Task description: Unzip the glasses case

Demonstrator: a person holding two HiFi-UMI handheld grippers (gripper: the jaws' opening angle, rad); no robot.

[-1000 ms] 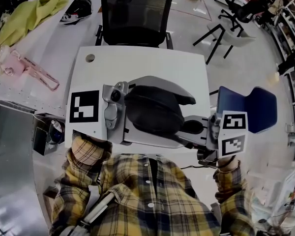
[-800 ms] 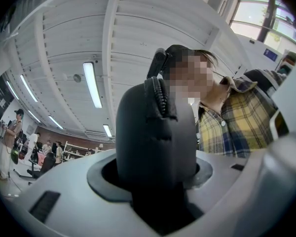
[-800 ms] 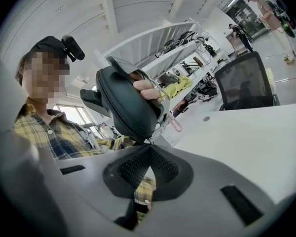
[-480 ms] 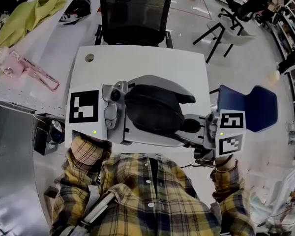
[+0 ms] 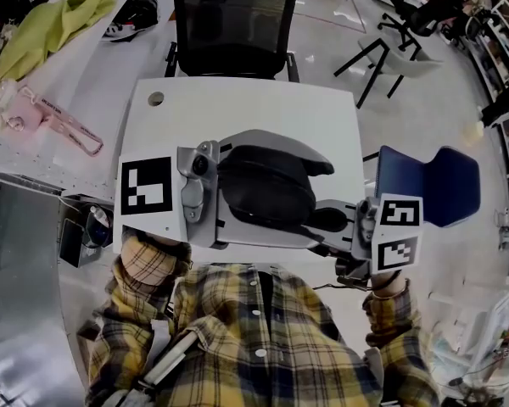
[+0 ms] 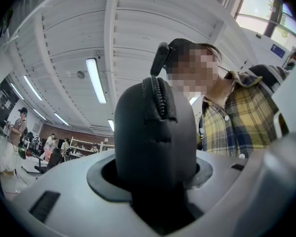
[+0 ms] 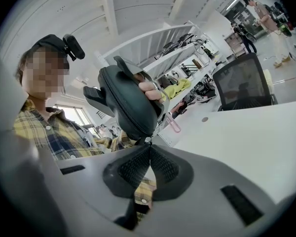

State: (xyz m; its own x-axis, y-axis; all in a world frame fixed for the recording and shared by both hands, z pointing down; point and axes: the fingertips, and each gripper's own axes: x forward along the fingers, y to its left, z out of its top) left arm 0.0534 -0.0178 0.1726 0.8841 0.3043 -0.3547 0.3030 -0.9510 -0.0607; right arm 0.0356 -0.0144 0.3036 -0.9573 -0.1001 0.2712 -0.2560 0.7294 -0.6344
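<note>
Jaws of my left gripper (image 6: 155, 191) clamp the black glasses case (image 6: 155, 132) across its body. My right gripper (image 7: 149, 157) pinches its zipper pull (image 7: 147, 140) (jaws pressed together). The case hangs between the 2 grippers, above the white worktop (image 5: 237, 113).

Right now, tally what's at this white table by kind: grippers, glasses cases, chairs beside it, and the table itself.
Cases: 1, the glasses case
Grippers: 2, left gripper clamped on the glasses case, right gripper shut on its zipper pull
Chairs: 2, black chair and blue chair
Tables: 1, the table
Total: 6
</note>
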